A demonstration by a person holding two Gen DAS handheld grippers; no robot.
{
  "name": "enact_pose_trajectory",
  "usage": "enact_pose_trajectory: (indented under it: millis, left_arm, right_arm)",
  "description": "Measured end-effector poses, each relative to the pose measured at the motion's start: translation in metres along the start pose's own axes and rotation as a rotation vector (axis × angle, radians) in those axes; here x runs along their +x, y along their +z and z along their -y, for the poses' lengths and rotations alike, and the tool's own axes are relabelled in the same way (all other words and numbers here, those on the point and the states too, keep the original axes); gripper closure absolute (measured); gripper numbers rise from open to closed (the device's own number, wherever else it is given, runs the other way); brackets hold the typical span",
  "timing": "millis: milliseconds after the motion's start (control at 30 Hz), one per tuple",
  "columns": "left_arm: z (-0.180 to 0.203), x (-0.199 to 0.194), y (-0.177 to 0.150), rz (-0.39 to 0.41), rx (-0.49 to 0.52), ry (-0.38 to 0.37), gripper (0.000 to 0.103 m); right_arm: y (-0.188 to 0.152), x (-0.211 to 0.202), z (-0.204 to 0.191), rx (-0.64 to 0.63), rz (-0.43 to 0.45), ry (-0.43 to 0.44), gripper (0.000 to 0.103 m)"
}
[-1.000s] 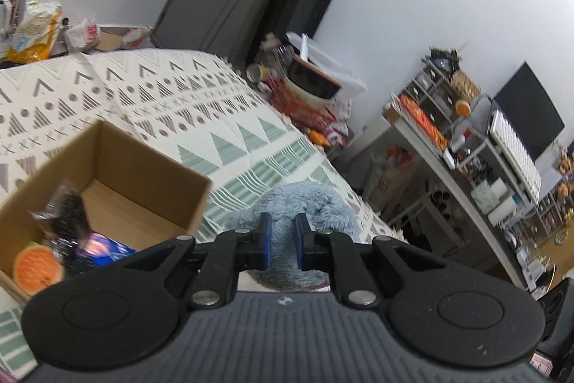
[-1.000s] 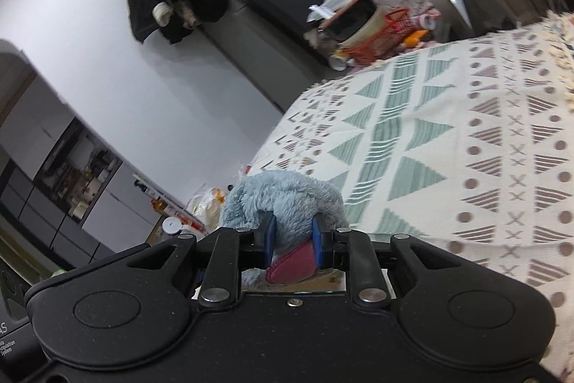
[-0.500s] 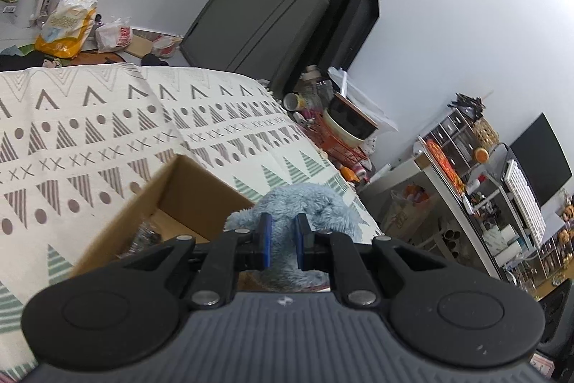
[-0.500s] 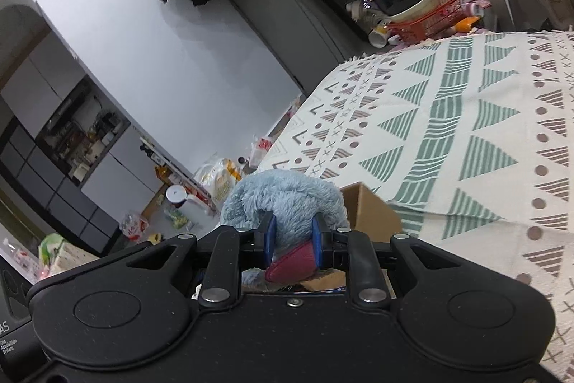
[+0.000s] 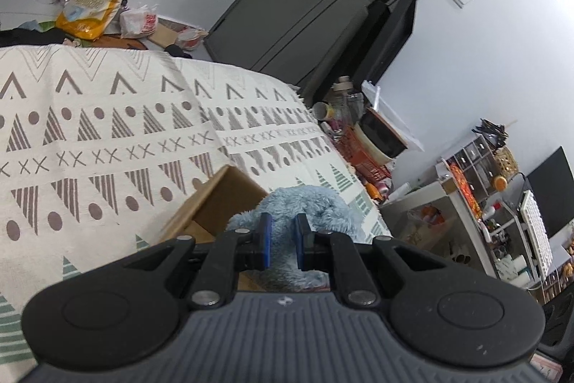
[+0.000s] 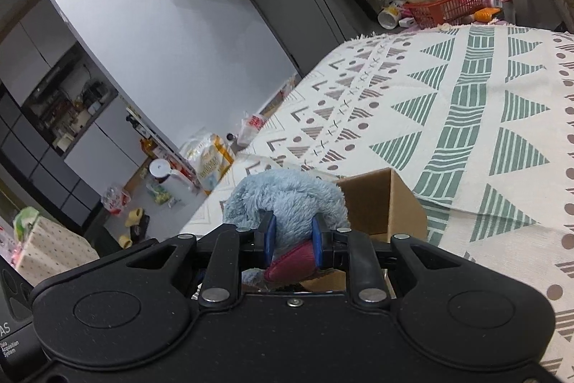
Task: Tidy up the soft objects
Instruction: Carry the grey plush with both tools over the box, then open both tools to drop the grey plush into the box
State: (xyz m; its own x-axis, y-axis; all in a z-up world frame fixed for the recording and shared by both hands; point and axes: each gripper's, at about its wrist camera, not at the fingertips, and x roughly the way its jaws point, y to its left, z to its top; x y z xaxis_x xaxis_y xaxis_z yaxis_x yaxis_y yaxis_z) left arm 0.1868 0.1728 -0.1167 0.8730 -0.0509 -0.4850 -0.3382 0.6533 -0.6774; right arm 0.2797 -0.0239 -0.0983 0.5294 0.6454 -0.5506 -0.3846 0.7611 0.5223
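Observation:
A fluffy light-blue plush toy [image 5: 305,203] is held between both grippers over a brown cardboard box [image 5: 219,200]. My left gripper [image 5: 281,241] is shut on one part of the plush. My right gripper [image 6: 292,237] is shut on another part, where a dark pink patch [image 6: 292,266] shows between the blue pads. In the right wrist view the plush [image 6: 287,196] hangs in front of the box [image 6: 387,207], whose far corner and inner wall show. The box's contents are hidden behind the grippers.
The box stands on a cream cloth [image 5: 107,139] with brown and green triangles [image 6: 484,117]. Beyond its far edge are an orange basket with bowls [image 6: 445,2], dark cabinets [image 5: 305,6], shelving [image 5: 495,196] and bags on the floor [image 5: 93,2].
Both grippers have carried the plush toward and over the box, and the views have tilted up. The toys inside the box have dropped out of sight behind the left gripper.

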Motion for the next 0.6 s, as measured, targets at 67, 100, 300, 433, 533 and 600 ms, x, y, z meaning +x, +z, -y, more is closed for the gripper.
enact_pose_trajectory:
  millis: [67,100,300,433,533,600]
  left_arm:
    - [-0.006,0.006,-0.001,-0.010,-0.012,0.024,0.089]
    - [-0.007,0.009,-0.002,-0.015,-0.021,0.057,0.089]
    - [-0.021,0.019,-0.004,-0.077,-0.067,0.182,0.078]
    - [-0.013,0.017,-0.005,-0.109,-0.026,0.208,0.067]
    - [-0.003,0.010,-0.009,-0.115,0.012,0.242,0.051]
    - [0.002,0.004,-0.012,-0.107,0.018,0.252,0.045]
  right_arm:
    - [-0.001,0.006,-0.001,-0.008,-0.019,-0.021,0.077]
    - [-0.001,0.009,-0.001,-0.012,-0.026,-0.037,0.076]
    - [-0.002,0.004,0.005,-0.013,-0.033,-0.087,0.050]
    - [0.001,-0.008,0.006,-0.021,-0.051,-0.090,0.045]
    - [0.005,-0.016,0.004,-0.038,-0.041,-0.134,0.037]
    - [0.006,-0.025,0.004,-0.036,-0.039,-0.132,0.034]
